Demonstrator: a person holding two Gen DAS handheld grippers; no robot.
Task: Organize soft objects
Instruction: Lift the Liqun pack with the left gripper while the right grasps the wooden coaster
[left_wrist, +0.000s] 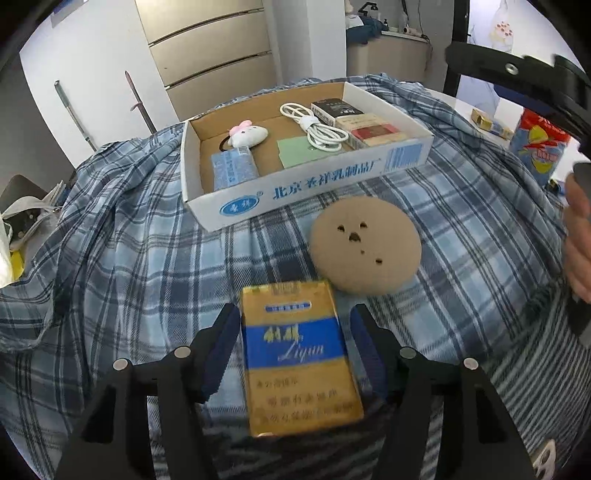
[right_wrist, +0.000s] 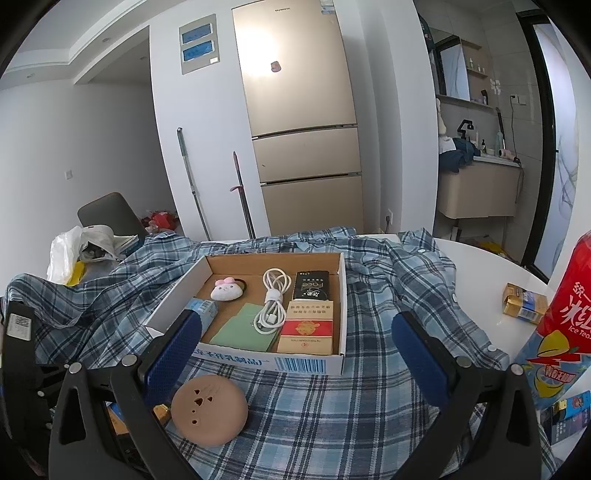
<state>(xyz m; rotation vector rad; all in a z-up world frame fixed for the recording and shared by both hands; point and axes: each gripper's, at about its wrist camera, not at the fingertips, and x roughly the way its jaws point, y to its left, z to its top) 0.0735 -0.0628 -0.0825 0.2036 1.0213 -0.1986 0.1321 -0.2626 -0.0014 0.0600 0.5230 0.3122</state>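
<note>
My left gripper (left_wrist: 295, 343) is shut on a gold and blue cigarette pack (left_wrist: 299, 354), held low over the plaid cloth (left_wrist: 129, 258). A round tan soft pad (left_wrist: 364, 243) with small holes lies just beyond it, in front of the cardboard box (left_wrist: 314, 184). In the right wrist view the pad (right_wrist: 208, 410) lies by the left finger of my right gripper (right_wrist: 295, 347), which is open and empty in front of the box (right_wrist: 303, 363). The box holds a white plush toy (right_wrist: 226, 291), a white cable (right_wrist: 271, 306), a green card and several packs.
A red and blue iced tea bottle (right_wrist: 565, 321) stands at the right, with a gold pack (right_wrist: 522, 302) on the white table beside it. A fridge (right_wrist: 299, 110) and a chair with bags (right_wrist: 96, 236) lie beyond the table.
</note>
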